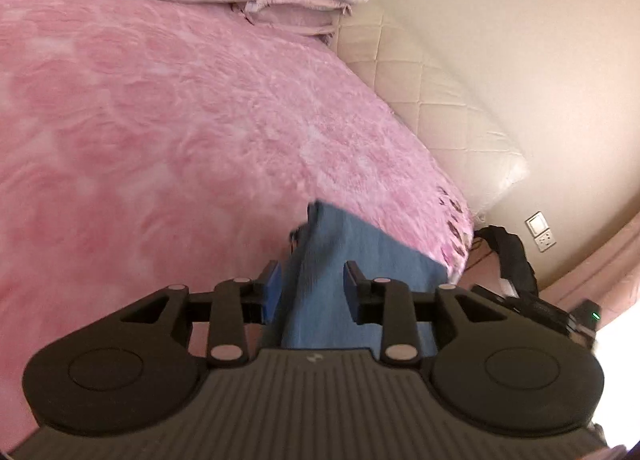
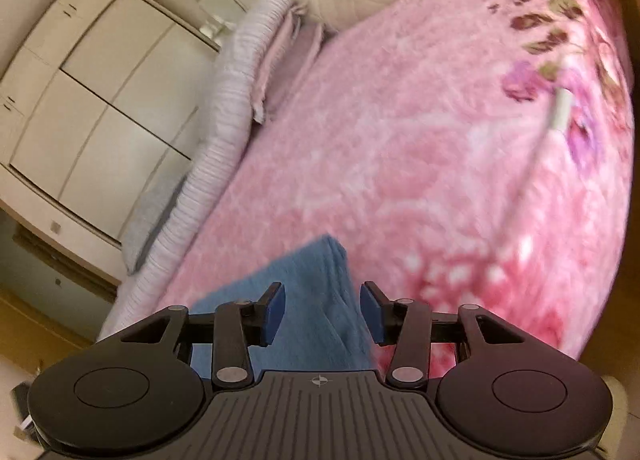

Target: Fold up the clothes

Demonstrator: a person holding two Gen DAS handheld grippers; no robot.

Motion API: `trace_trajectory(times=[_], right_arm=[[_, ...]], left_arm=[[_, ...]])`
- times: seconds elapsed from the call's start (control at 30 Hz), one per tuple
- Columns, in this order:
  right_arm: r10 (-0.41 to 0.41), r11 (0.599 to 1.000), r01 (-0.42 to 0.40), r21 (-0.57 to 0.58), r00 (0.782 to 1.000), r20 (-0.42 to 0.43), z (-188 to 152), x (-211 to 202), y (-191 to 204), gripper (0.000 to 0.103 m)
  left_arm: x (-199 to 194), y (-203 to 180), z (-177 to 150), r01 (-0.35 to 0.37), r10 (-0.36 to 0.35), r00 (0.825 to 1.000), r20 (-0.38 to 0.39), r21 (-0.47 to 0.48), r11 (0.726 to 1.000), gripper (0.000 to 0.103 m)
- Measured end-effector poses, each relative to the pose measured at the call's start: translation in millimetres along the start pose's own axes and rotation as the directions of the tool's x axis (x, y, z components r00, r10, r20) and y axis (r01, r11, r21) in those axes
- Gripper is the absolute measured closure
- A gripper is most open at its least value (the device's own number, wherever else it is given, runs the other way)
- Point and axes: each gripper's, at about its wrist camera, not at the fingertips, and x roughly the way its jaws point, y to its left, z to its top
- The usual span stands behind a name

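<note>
The blue garment point(image 1: 360, 260) is seen lying on the pink blanket point(image 1: 160, 119) near its edge, between the spread, unpressing fingers of the left gripper point(image 1: 312, 288) and right gripper point(image 2: 322, 310).

A pink floral blanket point(image 2: 400, 163) covers the bed, blue garment point(image 2: 312, 300) on it.

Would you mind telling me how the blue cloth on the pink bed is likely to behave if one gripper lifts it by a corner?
The blue cloth would probably flop and drape, since it already lies in soft creases. It looks thin, so likely light. On the fuzzy pink blanket it may drag rather than slide, and a folded layer could fall open.
</note>
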Motion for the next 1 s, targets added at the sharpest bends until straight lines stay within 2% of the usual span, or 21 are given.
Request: trace_trajectory(times=[0.1,0.17,0.2,0.23,0.27,0.3,0.37,0.4,0.47,0.53,0.67,0.73,0.83,0.87,0.9,0.97,1.0], right_arm=[[-0.012,0.999,0.012,0.03,1.0,-0.013,1.7,13.4,1.0,0.057],[-0.032,0.999,0.032,0.012,0.999,-0.021,6.9,27.7,4.7,0.057],[-0.042,0.999,0.043,0.003,0.999,-0.024,9.6,35.0,6.6,0.057],[-0.043,0.999,0.043,-0.005,0.998,-0.038,11.3,38.5,7.5,0.058],[-0.044,0.999,0.044,-0.01,0.997,-0.06,11.0,40.6,5.4,0.064],[-0.047,0.999,0.046,-0.019,0.996,-0.071,12.1,44.9,3.7,0.089],[-0.039,0.999,0.036,-0.035,0.996,-0.081,14.8,49.0,-0.6,0.091],[-0.015,0.999,0.012,-0.033,0.997,-0.075,16.5,47.7,-4.7,0.092],[0.041,0.999,-0.041,-0.006,0.997,-0.07,18.7,45.7,-17.8,0.093],[0.08,0.996,-0.077,0.033,0.994,-0.079,18.0,51.9,-34.6,0.094],[0.119,0.979,-0.101,0.18,0.989,-0.089,7.6,75.5,-67.1,0.091],[0.092,0.978,-0.075,0.196,0.993,-0.077,7.8,74.3,-63.6,0.077],[-0.016,0.997,0.02,0.077,0.998,-0.059,15.5,56.0,-37.4,0.072],[-0.066,0.998,0.066,0.011,0.997,-0.031,17.5,46.8,-25.8,0.072],[-0.121,0.99,0.121,-0.066,0.993,0.011,18.6,37.3,-12.5,0.072],[-0.193,0.953,0.212,-0.216,0.976,0.104,15.8,22.8,13.7,0.071],[-0.19,0.935,0.217,-0.282,0.974,0.123,12.4,20.9,25.3,0.072]], left_arm=[[40.9,0.6,18.5,-0.027,0.028,0.998,-0.054,0.029,0.999,0.076],[56.4,6.2,24.5,0.018,-0.017,0.997,-0.073,0.013,1.0,0.077],[63.1,10.3,26.0,0.047,-0.047,0.996,-0.082,-0.005,0.999,0.082],[67.9,15.0,27.0,0.08,-0.083,0.992,-0.091,-0.028,0.996,0.084],[71.9,17.9,29.4,0.107,-0.11,0.989,-0.096,-0.037,0.994,0.086],[75.6,19.8,32.2,0.13,-0.132,0.987,-0.095,-0.03,0.991,0.089],[77.0,20.7,37.5,0.189,-0.189,0.978,-0.085,-0.009,0.982,0.093],[80.0,25.6,39.6,0.229,-0.228,0.97,-0.082,-0.003,0.974,0.097],[86.3,36.4,41.3,0.298,-0.296,0.951,-0.084,0.008,0.954,0.097],[93.8,41.5,37.9,0.306,-0.302,0.948,-0.098,0.028,0.952,0.097],[107.3,48.2,27.4,0.245,-0.239,0.968,-0.082,0.074,0.967,0.092],[97.3,36.6,29.6,0.173,-0.166,0.984,-0.065,0.123,0.977,0.09],[70.6,10.3,37.8,0.028,-0.026,1.0,-0.014,0.201,0.979,0.092],[61.4,0.5,40.1,-0.032,0.031,0.999,0.009,0.222,0.974,0.097],[53.3,-10.4,40.0,-0.073,0.068,0.997,0.03,0.245,0.967,0.097],[42.2,-31.4,35.8,-0.096,0.084,0.995,0.055,0.284,0.954,0.097],[42.9,-38.9,31.5,-0.079,0.066,0.996,0.052,0.297,0.952,0.097]])
